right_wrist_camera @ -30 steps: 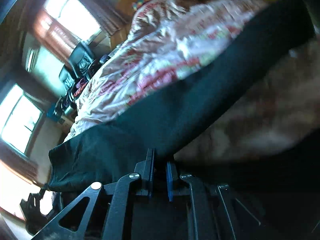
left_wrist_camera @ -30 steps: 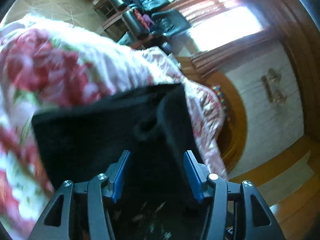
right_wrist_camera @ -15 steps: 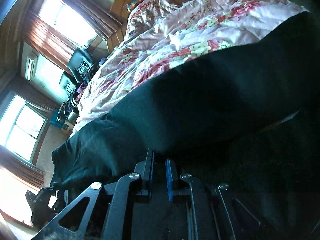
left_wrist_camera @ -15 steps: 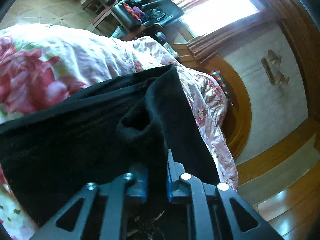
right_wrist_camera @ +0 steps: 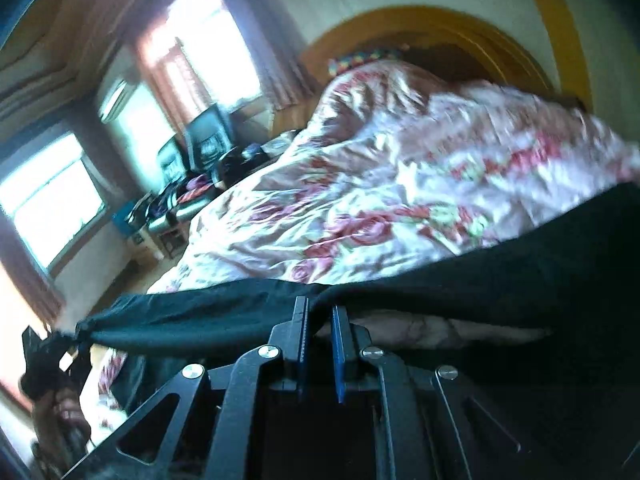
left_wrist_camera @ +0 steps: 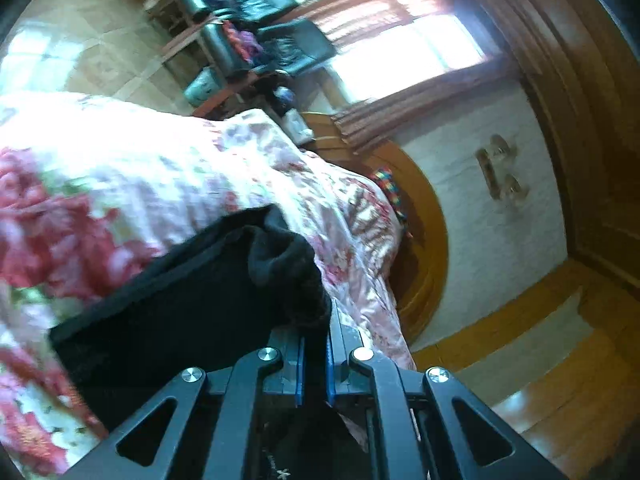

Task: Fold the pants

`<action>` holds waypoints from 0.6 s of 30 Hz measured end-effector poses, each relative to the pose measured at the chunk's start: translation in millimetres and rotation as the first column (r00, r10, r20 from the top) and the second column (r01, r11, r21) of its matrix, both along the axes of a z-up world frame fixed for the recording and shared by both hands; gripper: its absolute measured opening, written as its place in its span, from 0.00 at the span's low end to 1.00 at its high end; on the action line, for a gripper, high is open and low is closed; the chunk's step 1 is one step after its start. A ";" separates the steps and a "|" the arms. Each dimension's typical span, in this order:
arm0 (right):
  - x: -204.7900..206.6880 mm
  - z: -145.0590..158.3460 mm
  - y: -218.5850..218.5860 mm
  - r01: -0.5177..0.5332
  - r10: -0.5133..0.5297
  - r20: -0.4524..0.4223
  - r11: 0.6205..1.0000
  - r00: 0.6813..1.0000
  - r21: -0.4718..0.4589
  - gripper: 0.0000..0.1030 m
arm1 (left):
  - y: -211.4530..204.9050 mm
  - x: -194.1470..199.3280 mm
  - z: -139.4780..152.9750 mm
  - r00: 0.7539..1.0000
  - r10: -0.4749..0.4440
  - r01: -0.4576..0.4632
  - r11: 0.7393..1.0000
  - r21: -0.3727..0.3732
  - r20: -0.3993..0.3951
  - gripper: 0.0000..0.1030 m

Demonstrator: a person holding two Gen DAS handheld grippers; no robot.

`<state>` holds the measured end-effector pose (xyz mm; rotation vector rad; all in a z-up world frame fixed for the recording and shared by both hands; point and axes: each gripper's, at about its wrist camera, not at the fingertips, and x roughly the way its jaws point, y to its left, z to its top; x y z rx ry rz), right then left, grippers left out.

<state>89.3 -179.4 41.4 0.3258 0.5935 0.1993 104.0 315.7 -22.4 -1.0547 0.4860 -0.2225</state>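
Note:
Black pants (left_wrist_camera: pixel 168 312) lie on a bed under a pink floral quilt (left_wrist_camera: pixel 120 168). In the left wrist view my left gripper (left_wrist_camera: pixel 316 340) is shut on a bunched corner of the black cloth, lifted off the quilt. In the right wrist view my right gripper (right_wrist_camera: pixel 320 320) is shut on the pants' edge (right_wrist_camera: pixel 400 292), which stretches taut to the left, where the other gripper (right_wrist_camera: pixel 48 344) holds the far corner. The quilt (right_wrist_camera: pixel 380 208) shows beneath and beyond the raised cloth.
A curved wooden headboard (left_wrist_camera: pixel 432 240) stands at the bed's end. Black armchairs and a small table with clutter (left_wrist_camera: pixel 248 40) sit by bright curtained windows (right_wrist_camera: pixel 216 48). A tiled floor (left_wrist_camera: pixel 88 40) runs beside the bed. A hand (right_wrist_camera: pixel 60 412) grips the other tool.
My left gripper has shut on the pants' corner and lifted it. My right gripper, shut all along, has risen and rolled, pulling the cloth's edge taut above the quilt.

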 end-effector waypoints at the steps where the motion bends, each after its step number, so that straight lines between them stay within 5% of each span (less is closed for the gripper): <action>1: -6.9 -0.8 5.4 -0.015 0.015 0.001 1.000 1.000 -0.014 0.11 | 2.5 -3.5 -4.6 1.000 0.014 -0.014 1.000 -0.014 -0.010 0.07; 8: -46.9 -32.2 42.2 -0.144 0.145 -0.002 0.983 0.989 -0.116 0.07 | 17.5 -17.7 -53.3 0.982 0.089 -0.111 0.986 -0.127 -0.169 0.07; 12: -36.7 -77.5 13.9 -0.065 0.095 -0.185 0.985 0.978 0.161 0.09 | 8.1 -17.2 -44.0 0.985 0.100 -0.105 0.994 -0.029 -0.141 0.07; 18: -30.8 -88.9 -44.6 0.162 -0.116 -0.250 0.972 0.961 0.170 0.58 | 9.9 -18.3 -45.7 0.986 0.101 -0.108 0.993 -0.052 -0.134 0.07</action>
